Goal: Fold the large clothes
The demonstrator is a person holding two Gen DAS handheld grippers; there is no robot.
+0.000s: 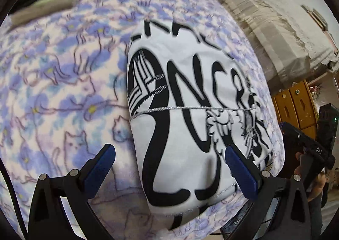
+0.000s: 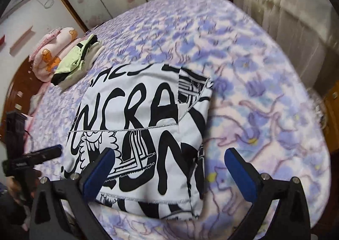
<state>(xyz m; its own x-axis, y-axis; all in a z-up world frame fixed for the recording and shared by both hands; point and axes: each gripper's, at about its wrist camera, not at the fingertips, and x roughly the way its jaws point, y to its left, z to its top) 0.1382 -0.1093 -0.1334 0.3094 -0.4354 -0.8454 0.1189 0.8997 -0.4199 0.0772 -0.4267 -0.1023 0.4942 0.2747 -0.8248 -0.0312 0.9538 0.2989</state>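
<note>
Left gripper [image 1: 170,160]: jaws wide apart, holding nothing.
Right gripper [image 2: 169,160]: spread wide, empty.
Garment [image 2: 144,134]: folded white piece, centre frame, on floral bedspread [image 2: 264,102].
Writing: black letters — "NCRA" legible.
Upper left: green clothes [image 2: 76,60].

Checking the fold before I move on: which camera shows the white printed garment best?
The right wrist view: the folded garment lies almost whole on the bedspread, edges visible. The left wrist view shows it closer but stretched, its near edge partly behind the tool.

Folded white garment [image 2: 144,125] flat on floral bedspread [image 2: 254,83]; right tongs [image 2: 169,166] spread wide, empty, above it.
</note>
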